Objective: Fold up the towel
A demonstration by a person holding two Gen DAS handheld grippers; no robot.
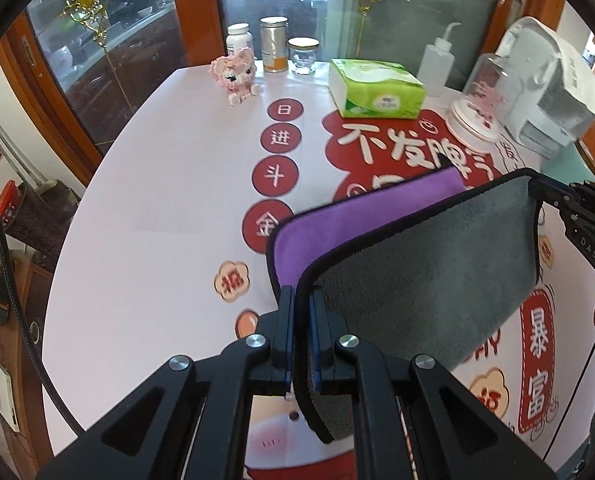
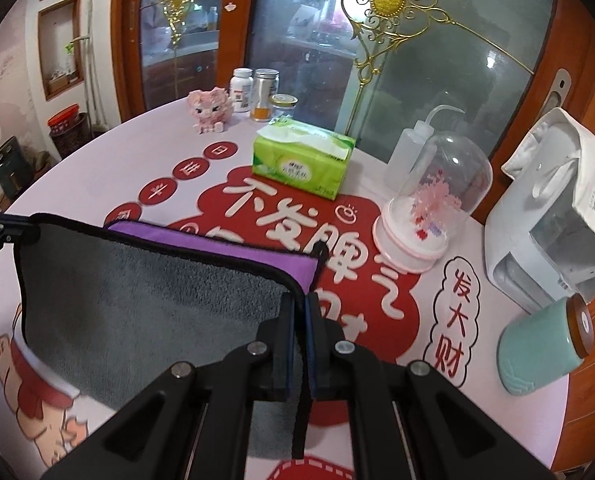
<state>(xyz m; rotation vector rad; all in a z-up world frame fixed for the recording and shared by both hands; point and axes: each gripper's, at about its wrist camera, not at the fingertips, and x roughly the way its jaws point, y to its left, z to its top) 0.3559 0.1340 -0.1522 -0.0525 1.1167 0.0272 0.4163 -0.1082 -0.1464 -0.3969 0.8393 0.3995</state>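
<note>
The towel point(image 1: 425, 256) is grey on one side and purple on the other, with a black hem. It is lifted off the table and doubled over, its purple face point(image 1: 337, 232) behind the grey. My left gripper point(image 1: 300, 300) is shut on the towel's near left corner. My right gripper point(image 2: 300, 304) is shut on the opposite corner of the same towel point(image 2: 137, 300). Each gripper shows at the edge of the other's view, the right one point(image 1: 553, 200) at the towel's far right corner, the left one point(image 2: 1, 228) at its far left corner.
The table point(image 1: 157, 200) has a pink cloth with red prints. At the back stand a pink block figure point(image 1: 237, 76), pill bottles point(image 1: 273, 44), a green tissue pack point(image 1: 377, 88), a squeeze bottle point(image 2: 413, 148), a glass dome point(image 2: 429, 216), a white appliance point(image 2: 553, 208) and a teal mug point(image 2: 545, 344).
</note>
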